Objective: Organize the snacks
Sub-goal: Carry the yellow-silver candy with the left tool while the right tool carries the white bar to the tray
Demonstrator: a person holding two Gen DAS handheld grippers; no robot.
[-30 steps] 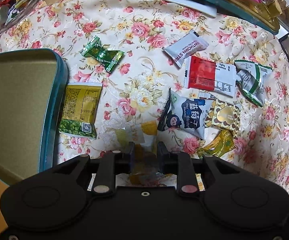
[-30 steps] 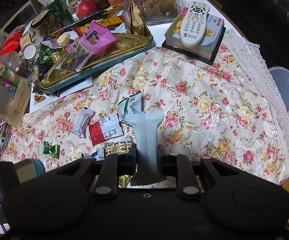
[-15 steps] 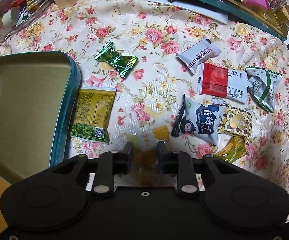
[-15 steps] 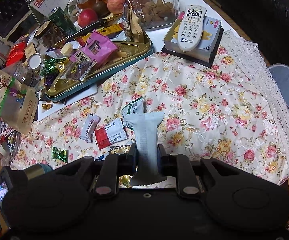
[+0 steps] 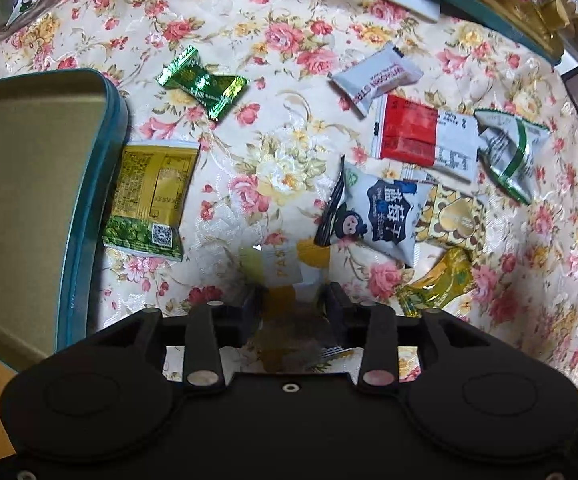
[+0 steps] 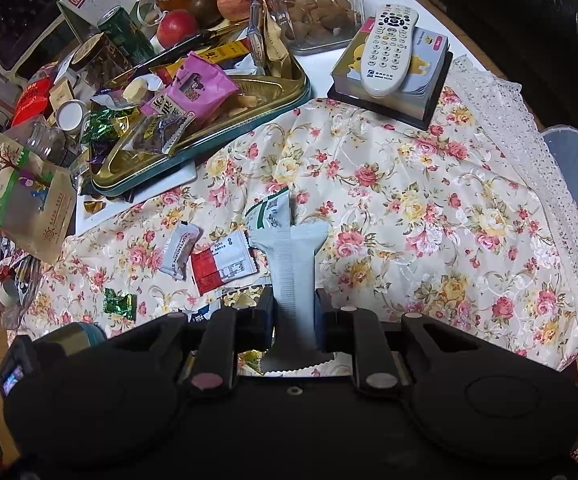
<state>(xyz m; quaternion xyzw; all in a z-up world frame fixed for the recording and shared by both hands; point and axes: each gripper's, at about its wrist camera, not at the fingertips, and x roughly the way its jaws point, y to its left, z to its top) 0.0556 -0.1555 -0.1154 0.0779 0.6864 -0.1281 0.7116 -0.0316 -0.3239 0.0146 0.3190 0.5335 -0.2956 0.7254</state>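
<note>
Left gripper (image 5: 292, 300): jaws are opening. A blurred yellow-and-white packet (image 5: 279, 268) is seen between and just ahead of the fingers; no pad pressure on it can be made out, so it is judged to be let go. It hangs or lies over the floral tablecloth (image 5: 289, 168), not over the teal-rimmed tin (image 5: 89, 200) at the view's left edge.

Right gripper (image 6: 293, 312): jaws are clamped narrow on a grey-white wrapper (image 6: 293, 264), held lengthwise, its serrated end behind the fingers. It is held above the cloth, clear of the loose pile.

Loose snacks are noted on the cloth: green foil candy (image 5: 203, 82), yellow-green pea packet (image 5: 149, 196) touching the tin's rim, white hawthorn strip (image 5: 377, 78), red-and-white sachet (image 5: 425, 138), green-striped white wrapper (image 5: 509, 152), blue cartoon packet (image 5: 377, 216), gold dotted pack (image 5: 453, 220), gold foil candy (image 5: 437, 288). The tin's floor is seen bare.

Step in hand, as judged: sorting into a container is barely begun; the left hand's release is under way, the right hand's carry is pending.

Next move, as judged: the grey-white wrapper must be carried over a container before release. The packet under the left fingers is thin and flat, so a low, square pinch would be needed if it is to be retaken.
</note>
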